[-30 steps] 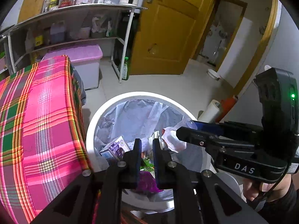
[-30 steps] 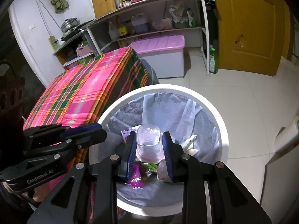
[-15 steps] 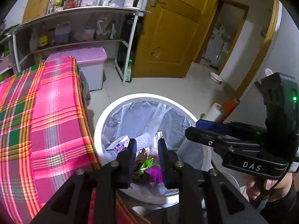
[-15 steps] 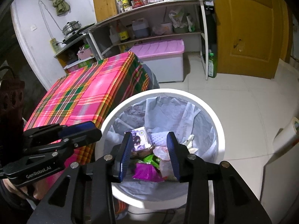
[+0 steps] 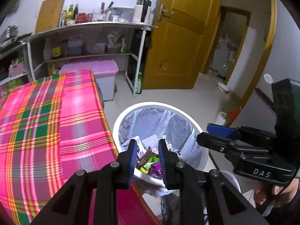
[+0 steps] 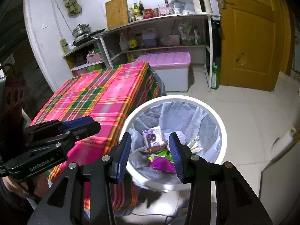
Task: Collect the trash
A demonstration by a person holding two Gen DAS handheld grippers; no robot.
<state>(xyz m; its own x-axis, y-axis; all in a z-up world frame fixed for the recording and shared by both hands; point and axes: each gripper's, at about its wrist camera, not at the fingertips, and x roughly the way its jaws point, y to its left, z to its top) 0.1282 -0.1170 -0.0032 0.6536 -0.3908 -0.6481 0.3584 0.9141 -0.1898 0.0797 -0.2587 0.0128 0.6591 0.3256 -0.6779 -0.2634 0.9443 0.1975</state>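
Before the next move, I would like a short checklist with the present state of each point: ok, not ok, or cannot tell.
1. Left gripper empty, nothing between its pads: ok.
2. Right gripper empty; its jaws have just been opening: ok.
3. Trash bin upright beside the table: ok.
4. Dropped wrappers inside the bin liner, none on the rim: ok.
5. Plaid tablecloth free of trash on its visible part: ok.
6. More trash elsewhere in the room: cannot tell.

both grippers empty, tilted down: left gripper (image 5: 146,151) jaws slightly apart, right gripper (image 6: 150,145) jaws just opening wider.
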